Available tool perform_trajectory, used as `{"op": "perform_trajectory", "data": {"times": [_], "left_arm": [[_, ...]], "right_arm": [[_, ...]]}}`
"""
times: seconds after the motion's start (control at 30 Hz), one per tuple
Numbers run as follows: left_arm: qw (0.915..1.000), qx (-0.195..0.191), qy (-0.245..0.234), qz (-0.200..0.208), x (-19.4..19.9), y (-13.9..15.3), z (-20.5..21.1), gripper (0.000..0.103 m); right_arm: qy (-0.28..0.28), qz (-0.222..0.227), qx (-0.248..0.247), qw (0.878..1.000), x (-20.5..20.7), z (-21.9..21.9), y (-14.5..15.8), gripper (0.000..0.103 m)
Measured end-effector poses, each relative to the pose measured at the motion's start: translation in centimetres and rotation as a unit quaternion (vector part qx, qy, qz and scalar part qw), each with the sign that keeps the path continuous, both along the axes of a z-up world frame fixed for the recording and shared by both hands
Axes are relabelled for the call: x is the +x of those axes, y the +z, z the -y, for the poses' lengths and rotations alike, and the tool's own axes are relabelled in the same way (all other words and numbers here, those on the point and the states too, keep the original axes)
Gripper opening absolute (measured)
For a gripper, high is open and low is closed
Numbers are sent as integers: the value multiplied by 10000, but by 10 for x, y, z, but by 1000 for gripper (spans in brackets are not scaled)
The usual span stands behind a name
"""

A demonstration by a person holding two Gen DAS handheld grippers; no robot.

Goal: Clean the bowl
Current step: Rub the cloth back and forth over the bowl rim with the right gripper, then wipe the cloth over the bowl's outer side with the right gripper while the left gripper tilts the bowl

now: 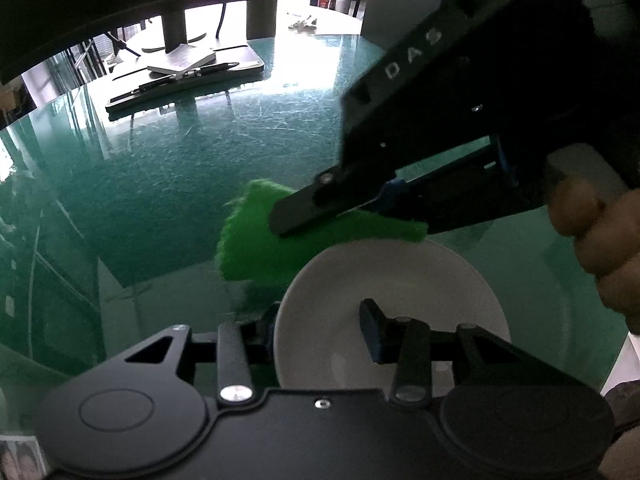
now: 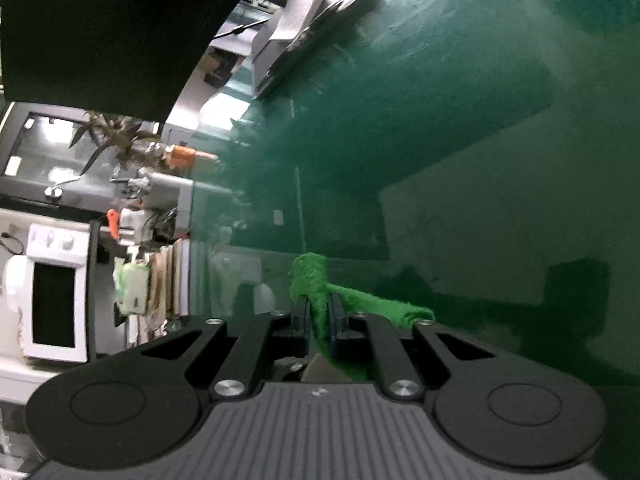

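Left gripper (image 1: 320,326) hides bowl's (image 1: 400,280) near rim; cloth (image 2: 320,300) blurred.

A white bowl (image 1: 384,300) sits on the scratched green worktop (image 1: 200,152). The left tool (image 1: 320,322) straddles its near rim, one finger outside and one inside; whether the pads press the rim is unclear. The right tool (image 1: 316,210), held in a hand (image 1: 604,240), grips a green cloth (image 1: 256,240) just beyond the bowl's far edge. Farther back, a notebook (image 1: 184,60) and pen (image 1: 212,69) lie on a dark tray (image 1: 248,66).
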State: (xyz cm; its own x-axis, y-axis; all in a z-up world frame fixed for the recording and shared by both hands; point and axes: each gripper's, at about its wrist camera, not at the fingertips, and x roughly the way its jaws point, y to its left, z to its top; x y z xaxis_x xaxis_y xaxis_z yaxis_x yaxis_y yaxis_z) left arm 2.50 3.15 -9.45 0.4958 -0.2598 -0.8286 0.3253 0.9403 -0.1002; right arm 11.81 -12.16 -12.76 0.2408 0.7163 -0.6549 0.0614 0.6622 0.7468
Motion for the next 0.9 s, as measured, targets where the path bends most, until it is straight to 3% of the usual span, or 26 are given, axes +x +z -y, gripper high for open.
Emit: {"op": "perform_trajectory", "data": {"times": [0.17,0.3,0.5,0.7,0.9], "left_arm": [[10000,-13,13,12,0,0,0,42],[10000,-18,8,20,0,0,0,42],[10000,-52,37,23,1,-1,-1,43],[10000,-31,16,23,2,-1,0,43],[9999,-53,131,2,1,-2,-2,52]], "right_arm": [[225,235,-253,9992,-4,-14,8,10],[498,318,-155,9981,-9,-25,12,9],[246,288,-603,9975,-4,-10,10,7],[525,419,-281,9973,-13,-25,16,10],[287,414,-642,9967,-8,-14,12,7]]}}
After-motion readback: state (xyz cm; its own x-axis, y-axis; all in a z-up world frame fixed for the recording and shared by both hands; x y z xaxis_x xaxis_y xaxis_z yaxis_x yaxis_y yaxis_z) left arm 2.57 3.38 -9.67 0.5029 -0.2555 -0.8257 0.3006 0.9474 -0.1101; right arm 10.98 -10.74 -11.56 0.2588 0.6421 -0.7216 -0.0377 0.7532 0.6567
